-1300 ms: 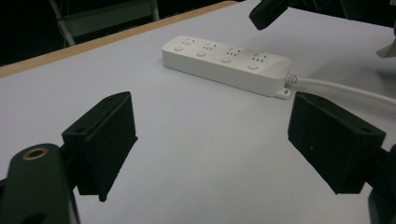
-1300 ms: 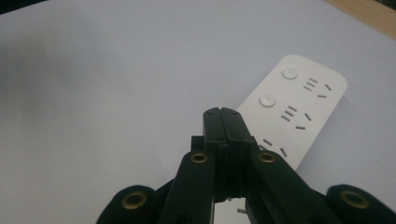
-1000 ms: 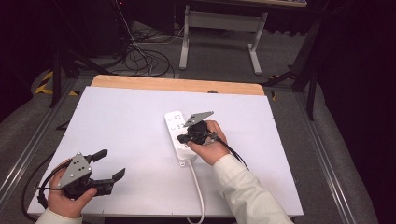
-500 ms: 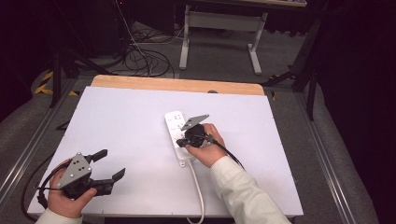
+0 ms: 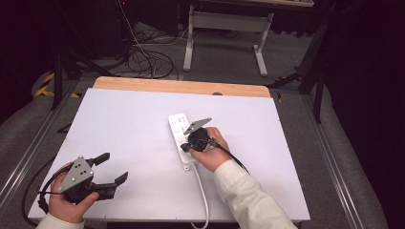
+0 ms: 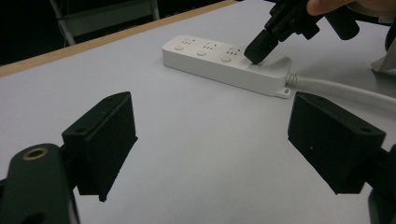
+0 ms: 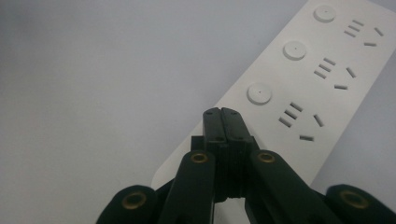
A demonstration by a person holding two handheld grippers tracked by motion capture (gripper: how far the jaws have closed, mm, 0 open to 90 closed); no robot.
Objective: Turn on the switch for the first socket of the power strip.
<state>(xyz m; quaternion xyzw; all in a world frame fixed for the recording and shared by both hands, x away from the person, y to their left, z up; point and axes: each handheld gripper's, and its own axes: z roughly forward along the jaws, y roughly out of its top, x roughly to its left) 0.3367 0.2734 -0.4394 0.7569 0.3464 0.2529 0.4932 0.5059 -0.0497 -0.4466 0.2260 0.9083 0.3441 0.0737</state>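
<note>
Right gripper (image 5: 187, 145) tipped down, jaws pressed tight together, nothing between them, held in the right hand (image 5: 210, 151) with a pale sleeve behind. Left gripper (image 5: 111, 168) lying low and level in the left hand (image 5: 64, 202), jaws wide apart, holding nothing.

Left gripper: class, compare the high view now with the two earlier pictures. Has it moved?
No. The left gripper sits at the same spot near the table's near left corner in all three pictures, jaws open, well apart from the power strip.
</note>
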